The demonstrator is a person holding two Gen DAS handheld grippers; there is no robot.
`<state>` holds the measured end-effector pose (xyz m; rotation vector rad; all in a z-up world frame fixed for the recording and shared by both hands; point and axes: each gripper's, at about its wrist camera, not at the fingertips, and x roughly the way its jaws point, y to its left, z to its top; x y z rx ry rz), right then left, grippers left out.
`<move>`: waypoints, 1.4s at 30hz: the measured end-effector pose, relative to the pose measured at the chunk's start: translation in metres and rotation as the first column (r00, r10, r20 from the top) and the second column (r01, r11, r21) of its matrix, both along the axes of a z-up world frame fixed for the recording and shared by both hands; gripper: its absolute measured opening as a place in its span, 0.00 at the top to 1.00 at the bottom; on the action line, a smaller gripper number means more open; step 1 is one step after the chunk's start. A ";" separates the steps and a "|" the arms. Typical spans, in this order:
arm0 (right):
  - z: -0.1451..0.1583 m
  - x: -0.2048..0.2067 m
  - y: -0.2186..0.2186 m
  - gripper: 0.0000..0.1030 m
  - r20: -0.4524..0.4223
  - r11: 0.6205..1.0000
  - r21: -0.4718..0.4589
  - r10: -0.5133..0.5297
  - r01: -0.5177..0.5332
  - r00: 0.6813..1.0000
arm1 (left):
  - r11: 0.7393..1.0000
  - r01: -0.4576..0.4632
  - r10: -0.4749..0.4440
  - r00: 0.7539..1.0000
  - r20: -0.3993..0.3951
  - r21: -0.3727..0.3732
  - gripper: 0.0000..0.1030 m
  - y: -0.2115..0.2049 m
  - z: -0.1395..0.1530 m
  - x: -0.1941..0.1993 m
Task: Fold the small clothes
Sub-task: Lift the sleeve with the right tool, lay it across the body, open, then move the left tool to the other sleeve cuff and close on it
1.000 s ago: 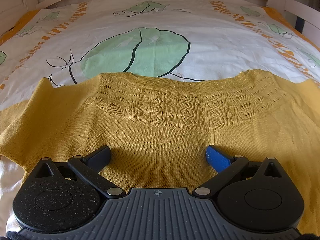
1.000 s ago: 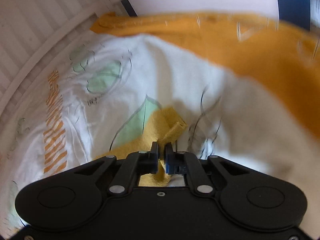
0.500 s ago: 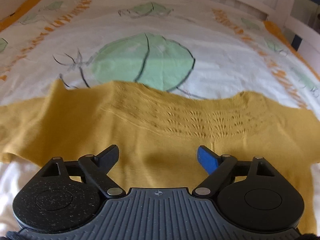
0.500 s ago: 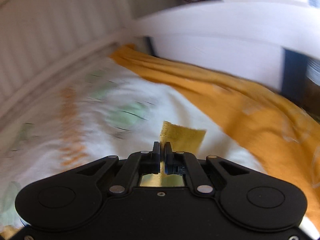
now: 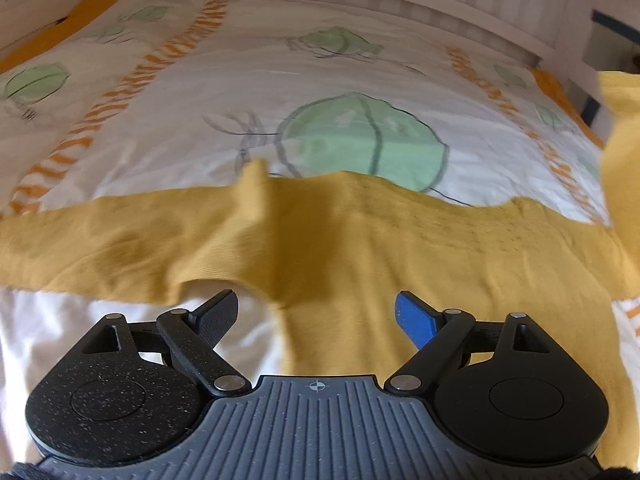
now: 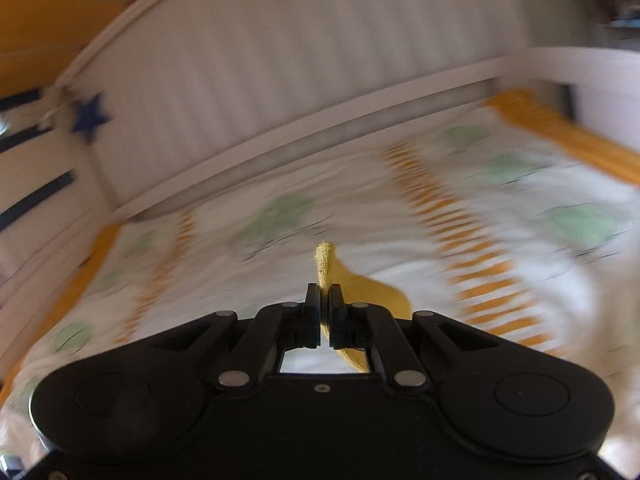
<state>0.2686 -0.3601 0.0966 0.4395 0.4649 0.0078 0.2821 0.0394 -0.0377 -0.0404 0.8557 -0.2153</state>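
A small mustard-yellow knit sweater (image 5: pixel 360 248) lies spread on the bed, its left sleeve stretched to the left and its right sleeve (image 5: pixel 620 152) lifted up at the right edge. My left gripper (image 5: pixel 316 312) is open and empty, low over the sweater's body near its left side. My right gripper (image 6: pixel 325 304) is shut on the sweater's sleeve end (image 6: pixel 326 264), which sticks up between the jaws above the bed.
The bed has a white sheet (image 5: pixel 280 80) printed with green leaves and orange stripes. A white slatted headboard (image 6: pixel 280 92) and side rails (image 5: pixel 560 40) border it. A blue star (image 6: pixel 90 118) hangs on the rail at left.
My right gripper has lifted the sleeve and swung it up and round toward the headboard. The left gripper has drawn back and to the left; the sweater's neckline has shifted and rumpled.
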 end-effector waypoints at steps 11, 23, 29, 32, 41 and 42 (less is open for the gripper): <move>-0.100 0.043 0.181 0.90 -0.133 0.964 0.026 0.267 -0.266 0.954 | 0.994 -0.083 0.084 0.996 0.005 -0.070 0.17 0.052 -0.002 0.015; -0.133 0.013 0.245 0.44 -0.150 0.887 -0.064 0.445 -0.458 0.883 | 0.981 -0.161 0.160 0.987 -0.010 -0.109 0.17 0.083 -0.003 0.023; -0.138 0.020 0.230 0.42 -0.161 0.933 -0.091 0.330 -0.347 0.930 | 0.968 -0.222 0.223 0.975 -0.006 -0.117 0.17 0.101 0.000 0.027; -0.143 0.018 0.239 0.42 -0.188 0.916 -0.185 0.323 -0.356 0.928 | 0.956 -0.262 0.263 0.965 -0.011 -0.134 0.17 0.112 0.001 0.027; -0.164 0.008 0.291 0.44 -0.259 0.806 -0.367 0.391 -0.464 0.883 | 0.939 -0.304 0.304 0.952 -0.025 -0.163 0.17 0.130 0.003 0.027; -0.168 0.010 0.293 0.45 -0.278 0.802 -0.372 0.383 -0.467 0.881 | 0.937 -0.308 0.308 0.951 -0.026 -0.167 0.17 0.131 0.003 0.027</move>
